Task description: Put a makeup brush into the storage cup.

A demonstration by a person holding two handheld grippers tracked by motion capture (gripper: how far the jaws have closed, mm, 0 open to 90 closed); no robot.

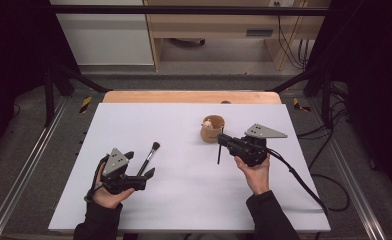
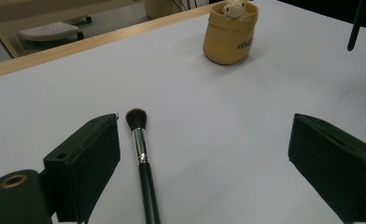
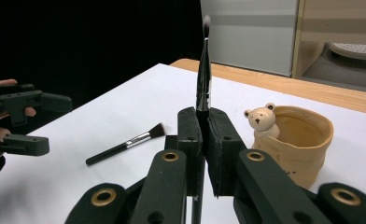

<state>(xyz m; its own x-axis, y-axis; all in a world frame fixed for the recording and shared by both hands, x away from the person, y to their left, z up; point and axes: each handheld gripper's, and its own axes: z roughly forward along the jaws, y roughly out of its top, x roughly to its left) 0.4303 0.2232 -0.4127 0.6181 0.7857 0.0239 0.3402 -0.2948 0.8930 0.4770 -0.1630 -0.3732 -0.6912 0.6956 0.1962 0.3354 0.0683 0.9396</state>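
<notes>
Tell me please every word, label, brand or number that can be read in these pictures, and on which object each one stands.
One dark printed mark on the front of the tan cup, low at its right side in the left gripper view: too small and blurred to read.
No other text, number or sign on the brush on the table, the thin brush in the right gripper, or the white table.

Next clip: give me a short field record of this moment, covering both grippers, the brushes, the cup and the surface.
left gripper: open, fingers on either side of the lying brush, not pressing it
right gripper: shut on thin brush
thin brush: upright in the right gripper view, bristle tip up
lying brush: flat on the table, bristles pointing away from the person
cup: tan, bear figure at its rim, upright beside the right gripper
table: white sheet over wood
</notes>
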